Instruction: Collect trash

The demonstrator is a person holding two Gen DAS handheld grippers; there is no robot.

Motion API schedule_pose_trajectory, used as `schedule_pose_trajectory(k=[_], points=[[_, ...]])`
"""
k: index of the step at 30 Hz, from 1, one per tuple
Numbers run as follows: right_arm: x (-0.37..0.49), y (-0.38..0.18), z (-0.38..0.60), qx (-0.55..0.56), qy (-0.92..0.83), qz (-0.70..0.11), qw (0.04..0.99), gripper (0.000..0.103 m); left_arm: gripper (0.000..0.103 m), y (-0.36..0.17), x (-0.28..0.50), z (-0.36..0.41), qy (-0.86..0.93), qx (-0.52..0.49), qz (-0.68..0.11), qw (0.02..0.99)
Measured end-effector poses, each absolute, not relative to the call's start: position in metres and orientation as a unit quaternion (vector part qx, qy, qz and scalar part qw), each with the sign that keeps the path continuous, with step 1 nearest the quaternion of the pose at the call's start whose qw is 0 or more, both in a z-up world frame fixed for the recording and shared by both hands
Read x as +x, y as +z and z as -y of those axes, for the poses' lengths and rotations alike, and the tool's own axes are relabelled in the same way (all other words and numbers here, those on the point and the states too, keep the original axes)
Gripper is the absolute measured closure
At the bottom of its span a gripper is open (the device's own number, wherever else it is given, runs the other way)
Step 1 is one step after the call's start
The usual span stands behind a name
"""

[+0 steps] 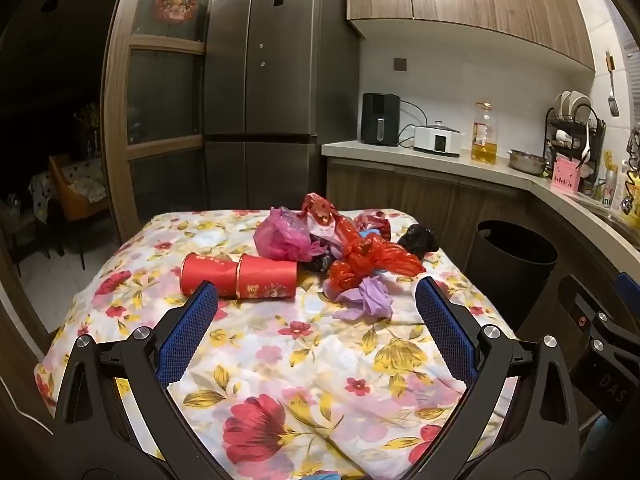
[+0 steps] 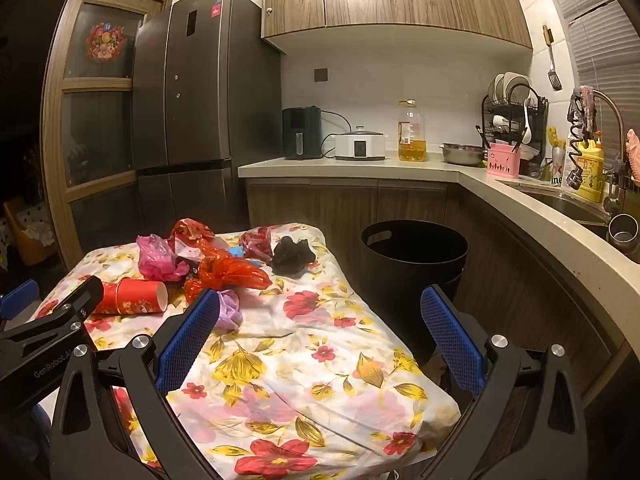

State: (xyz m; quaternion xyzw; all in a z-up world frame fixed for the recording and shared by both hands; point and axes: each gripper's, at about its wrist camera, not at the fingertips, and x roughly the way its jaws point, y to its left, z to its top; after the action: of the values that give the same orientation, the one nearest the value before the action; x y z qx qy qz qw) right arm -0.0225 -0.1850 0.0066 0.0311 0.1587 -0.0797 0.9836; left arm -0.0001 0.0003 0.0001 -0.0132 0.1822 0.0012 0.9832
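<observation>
Both grippers hovering empty over the bench — nothing collected yet.

The left gripper (image 1: 316,300) and right gripper (image 2: 320,308) are holding their jaws spread wide, pinching nothing. The trash — two red paper cups (image 1: 240,276), a red bag (image 1: 372,260), pink bag (image 1: 280,236), purple scrap (image 1: 368,300) and black bag (image 2: 292,256) — is lying mid-bench on the floral cloth (image 1: 304,360); the black bin (image 2: 412,256) is standing just beside the bench. Best starting with the nearest scrap, pinching plastic only, not cloth.
</observation>
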Motion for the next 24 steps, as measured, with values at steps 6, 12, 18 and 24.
schedule_pose_trajectory(k=[6, 12, 18, 24], points=[[-0.023, 0.0064, 0.1856, 0.032, -0.08, -0.158, 0.984, 0.005, 0.006, 0.0038, -0.0004, -0.0002, 0.002, -0.01, -0.18, 0.984], [-0.0229, 0.0057, 0.1864, 0.034, -0.08, -0.159, 0.983, 0.005, 0.006, 0.0032, -0.0008, 0.0001, 0.001, -0.01, -0.178, 0.984], [-0.0232, 0.0054, 0.1856, 0.035, -0.079, -0.159, 0.984, 0.005, 0.006, 0.0043, -0.0028, 0.0006, 0.001, -0.011, -0.178, 0.984], [-0.0232, 0.005, 0.1853, 0.035, -0.079, -0.159, 0.983, 0.005, 0.006, 0.0037, -0.003, 0.0015, 0.001, -0.009, -0.176, 0.984]])
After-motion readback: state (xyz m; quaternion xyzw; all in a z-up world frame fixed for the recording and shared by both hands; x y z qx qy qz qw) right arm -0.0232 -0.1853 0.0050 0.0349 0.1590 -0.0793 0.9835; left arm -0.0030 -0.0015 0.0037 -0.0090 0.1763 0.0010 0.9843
